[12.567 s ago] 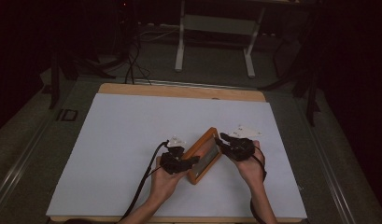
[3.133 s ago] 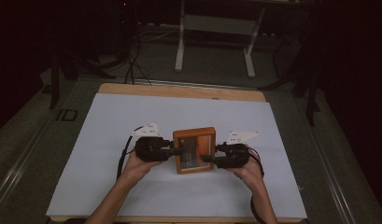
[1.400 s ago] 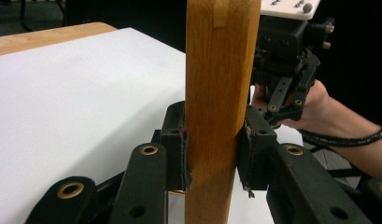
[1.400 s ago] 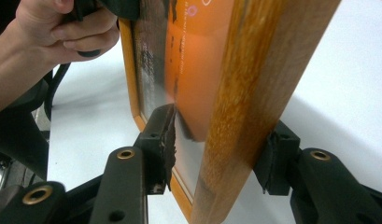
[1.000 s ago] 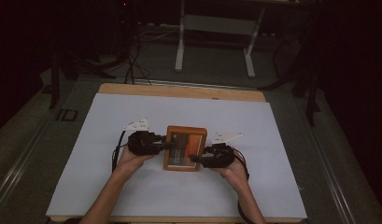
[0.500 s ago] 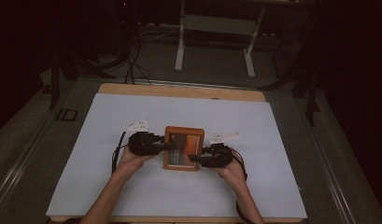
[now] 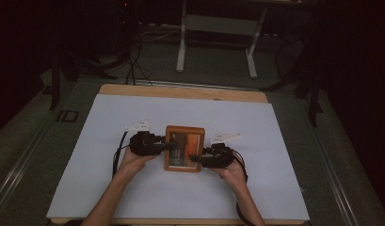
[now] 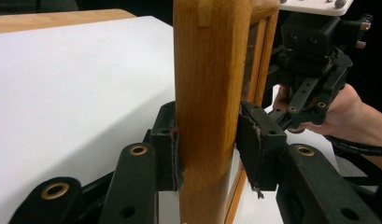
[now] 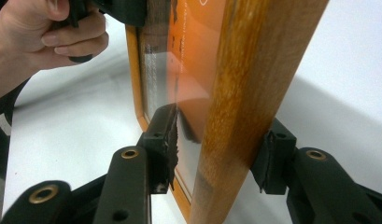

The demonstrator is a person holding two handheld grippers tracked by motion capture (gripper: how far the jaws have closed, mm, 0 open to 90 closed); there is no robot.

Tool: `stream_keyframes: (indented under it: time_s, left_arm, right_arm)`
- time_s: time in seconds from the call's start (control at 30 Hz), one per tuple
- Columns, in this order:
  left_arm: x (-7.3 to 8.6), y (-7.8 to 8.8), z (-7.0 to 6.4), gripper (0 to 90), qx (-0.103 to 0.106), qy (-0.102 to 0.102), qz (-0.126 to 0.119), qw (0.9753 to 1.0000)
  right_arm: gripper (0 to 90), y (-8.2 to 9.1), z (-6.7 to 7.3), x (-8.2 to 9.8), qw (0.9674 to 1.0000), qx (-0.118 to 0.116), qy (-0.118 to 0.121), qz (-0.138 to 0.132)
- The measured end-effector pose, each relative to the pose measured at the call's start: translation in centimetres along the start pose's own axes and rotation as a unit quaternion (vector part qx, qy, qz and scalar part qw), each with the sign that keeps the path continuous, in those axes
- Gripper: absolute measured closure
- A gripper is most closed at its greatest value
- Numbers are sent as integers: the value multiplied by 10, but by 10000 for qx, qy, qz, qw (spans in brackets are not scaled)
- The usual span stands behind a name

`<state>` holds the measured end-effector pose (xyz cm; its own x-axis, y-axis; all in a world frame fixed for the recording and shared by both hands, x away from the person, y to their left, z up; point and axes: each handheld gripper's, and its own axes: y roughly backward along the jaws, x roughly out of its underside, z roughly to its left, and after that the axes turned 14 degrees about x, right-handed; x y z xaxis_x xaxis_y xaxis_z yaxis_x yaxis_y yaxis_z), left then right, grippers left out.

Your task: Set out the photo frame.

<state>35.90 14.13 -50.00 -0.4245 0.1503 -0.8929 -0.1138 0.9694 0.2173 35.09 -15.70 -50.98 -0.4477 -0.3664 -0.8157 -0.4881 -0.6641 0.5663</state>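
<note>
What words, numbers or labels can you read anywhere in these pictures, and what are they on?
None can be read.
Picture inside the wooden frame: pale rows of print on its orange and brown sheet, seen close in the right gripper view, too blurred and slanted to make out.
Small dark sign left of the table: too small and dim.

Both claws [image 7: 180, 152] seemingly clamped, facing.

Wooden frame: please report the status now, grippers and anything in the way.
Left gripper and right gripper each clamp one side of wooden frame. Frame over white table. Nothing in the way.
</note>
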Motion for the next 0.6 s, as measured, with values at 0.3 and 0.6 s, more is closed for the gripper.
stream_keyframes:
  time_s: [0.3, 0.6]
  left_arm:
    - [1, 0, 4, 619, -45, 161, -49, 9998]
    - [2, -2, 4, 578, -207, 180, 88, 9996]
  right_arm:
    - [538, -4, -2, 0, 9998, 21, -174, 11]
    - [548, -3, -1, 0, 9999, 74, -130, 68]
